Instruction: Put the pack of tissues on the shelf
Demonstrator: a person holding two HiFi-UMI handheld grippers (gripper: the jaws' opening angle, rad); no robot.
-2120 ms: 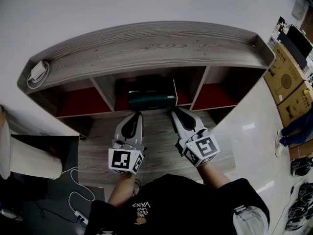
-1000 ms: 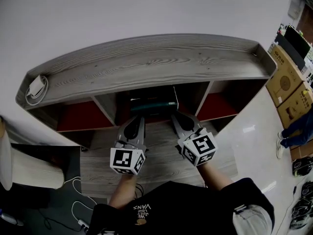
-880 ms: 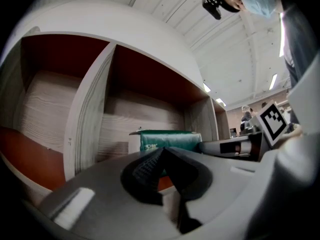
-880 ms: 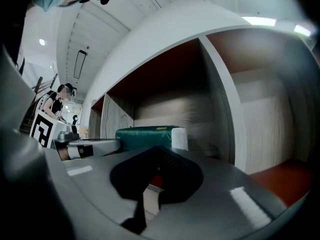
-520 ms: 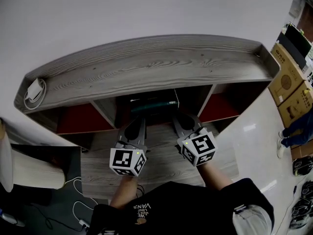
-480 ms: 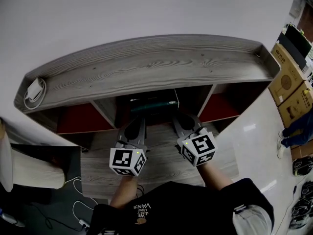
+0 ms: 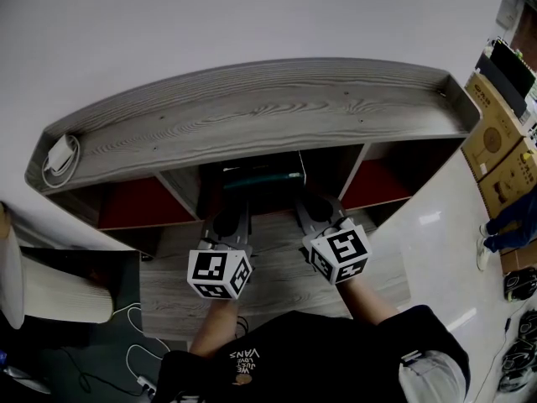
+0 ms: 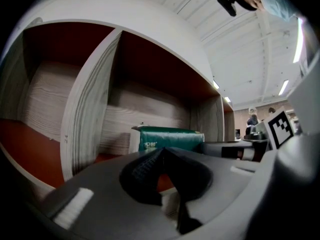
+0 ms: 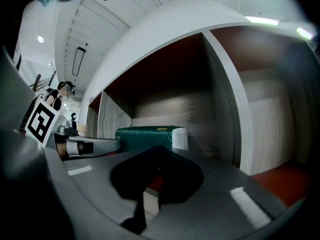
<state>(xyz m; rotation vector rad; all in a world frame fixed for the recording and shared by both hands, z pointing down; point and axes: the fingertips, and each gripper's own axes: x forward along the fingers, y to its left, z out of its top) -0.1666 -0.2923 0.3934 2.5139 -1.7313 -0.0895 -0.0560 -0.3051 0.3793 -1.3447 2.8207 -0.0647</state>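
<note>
Seemingly flat, tissue pack [image 7: 262,178], long axis crosswise, middle shelf bay [image 7: 270,201]

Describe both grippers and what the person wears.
Left gripper and right gripper are tapered grey shells with black pads. Each carries a white cube printed with black square markers. The forearms are uncovered; the person wears a black top with pale lettering.
</note>
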